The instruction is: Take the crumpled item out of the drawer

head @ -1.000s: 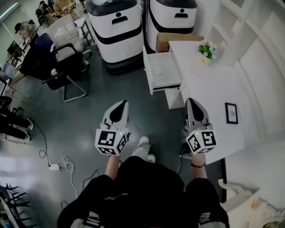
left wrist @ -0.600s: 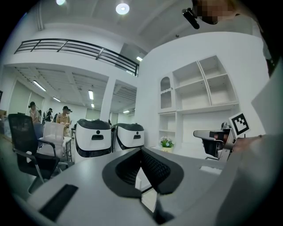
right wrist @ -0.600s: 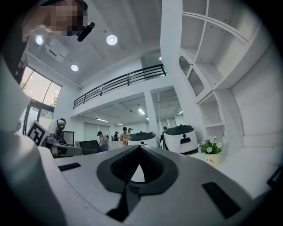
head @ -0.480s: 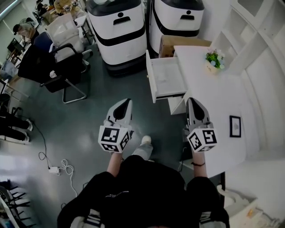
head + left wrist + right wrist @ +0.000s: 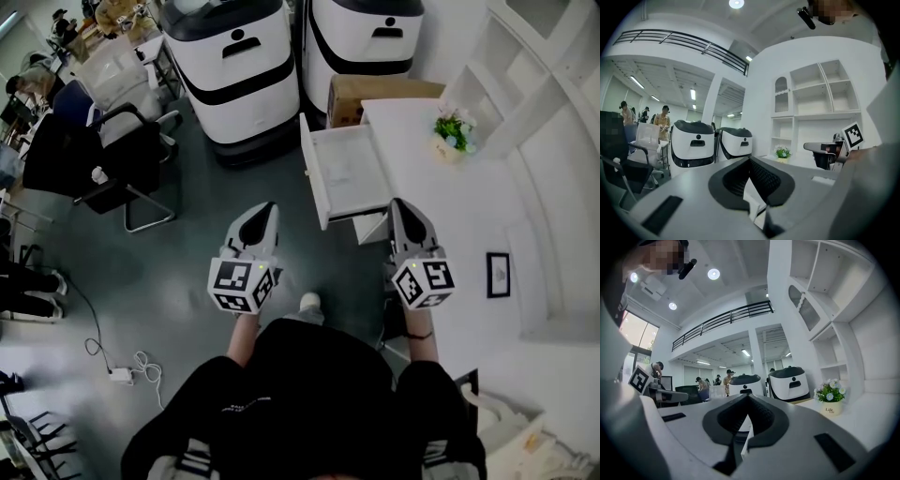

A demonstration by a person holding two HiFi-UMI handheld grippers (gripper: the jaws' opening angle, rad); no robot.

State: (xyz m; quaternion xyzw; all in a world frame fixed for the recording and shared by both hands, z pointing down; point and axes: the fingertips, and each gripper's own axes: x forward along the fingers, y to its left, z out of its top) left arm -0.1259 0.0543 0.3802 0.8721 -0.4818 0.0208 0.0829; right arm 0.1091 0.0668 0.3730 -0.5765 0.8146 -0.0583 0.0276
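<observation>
The white drawer point(image 5: 345, 174) stands pulled open from the left side of the white desk point(image 5: 441, 206). Its inside looks pale and flat from the head view, and I cannot make out a crumpled item in it. My left gripper point(image 5: 264, 210) is held over the grey floor, left of and below the drawer, jaws together and empty point(image 5: 751, 161). My right gripper point(image 5: 400, 204) hovers by the drawer's near right corner, at the desk edge, also shut with nothing in it point(image 5: 747, 397). Both point away from me.
Two big white machines point(image 5: 230, 56) point(image 5: 361, 33) stand beyond the drawer, with a cardboard box point(image 5: 361, 92) beside the desk. A potted plant point(image 5: 453, 131) and a picture frame point(image 5: 498, 275) are on the desk. A black chair point(image 5: 108, 159) and a floor cable point(image 5: 122, 373) lie left.
The person has stepped forward, so the drawer and desk sit nearer to both grippers. The grippers keep their pose and stay shut.
</observation>
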